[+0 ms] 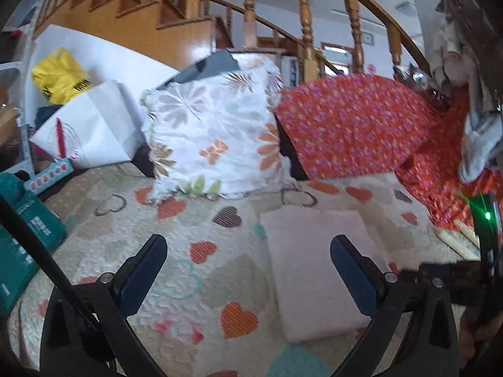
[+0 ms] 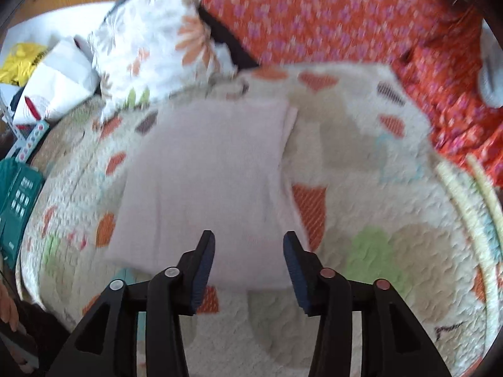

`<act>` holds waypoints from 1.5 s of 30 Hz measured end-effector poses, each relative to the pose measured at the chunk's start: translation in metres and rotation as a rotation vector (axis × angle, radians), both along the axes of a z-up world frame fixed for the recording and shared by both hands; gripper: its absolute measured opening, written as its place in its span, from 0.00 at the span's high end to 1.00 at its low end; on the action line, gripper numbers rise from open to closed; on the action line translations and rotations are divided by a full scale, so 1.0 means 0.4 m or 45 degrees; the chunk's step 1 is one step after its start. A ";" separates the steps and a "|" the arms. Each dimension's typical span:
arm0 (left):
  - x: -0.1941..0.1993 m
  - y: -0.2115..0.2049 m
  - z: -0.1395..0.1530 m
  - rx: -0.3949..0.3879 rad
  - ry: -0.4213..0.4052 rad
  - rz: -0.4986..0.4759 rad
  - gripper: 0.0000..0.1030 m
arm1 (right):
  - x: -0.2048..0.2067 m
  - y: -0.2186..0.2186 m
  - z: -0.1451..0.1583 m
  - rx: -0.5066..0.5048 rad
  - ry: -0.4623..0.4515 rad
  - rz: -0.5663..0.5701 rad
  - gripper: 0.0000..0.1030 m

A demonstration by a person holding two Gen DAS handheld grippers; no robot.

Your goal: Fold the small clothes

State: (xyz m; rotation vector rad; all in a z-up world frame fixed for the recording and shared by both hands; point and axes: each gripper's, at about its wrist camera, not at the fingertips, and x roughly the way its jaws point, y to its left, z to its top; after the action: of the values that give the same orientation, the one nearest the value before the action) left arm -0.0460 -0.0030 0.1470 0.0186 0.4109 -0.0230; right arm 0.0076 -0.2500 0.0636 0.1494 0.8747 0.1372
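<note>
L gripper (image 1: 248, 270) is standing w/ jaws wide apart, nothing between them, hovering over a heart-print quilt (image 1: 176, 270). The folded pale pink garment (image 1: 317, 270) is lying flat on the quilt just ahead, under its right finger. R gripper (image 2: 249, 253) is sitting w/ jaws partly apart; the same garment (image 2: 207, 169) is spreading out below and ahead of its tips, pads not pressing on it as far as the blur allows. That whole view is smearing, so fold edges are hard to read.

Farther ahead of the L gripper a floral pillow (image 1: 213, 132) is leaning up, w/ a red flowered cloth (image 1: 355, 119) right of it. Left of the pillow a white bag (image 1: 94, 125) and a yellow bag (image 1: 58, 75) are resting, partly covered. A teal box (image 1: 22, 242) is getting cut off at the left edge. At far right some hanging cloth (image 1: 471, 144) is blurring out, can't tell what it is. Wooden stair rails (image 1: 248, 6) are rising behind.
</note>
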 end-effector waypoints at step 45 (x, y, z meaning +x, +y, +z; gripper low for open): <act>0.055 0.006 -0.255 0.053 0.535 0.059 0.00 | -0.041 0.094 -0.029 -0.131 -0.063 0.083 0.32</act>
State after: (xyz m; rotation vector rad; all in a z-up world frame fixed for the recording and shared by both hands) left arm -0.0239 -0.0004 0.0450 0.0453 0.8319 0.0277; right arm -0.0089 -0.2126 0.0518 0.0212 0.8356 0.1562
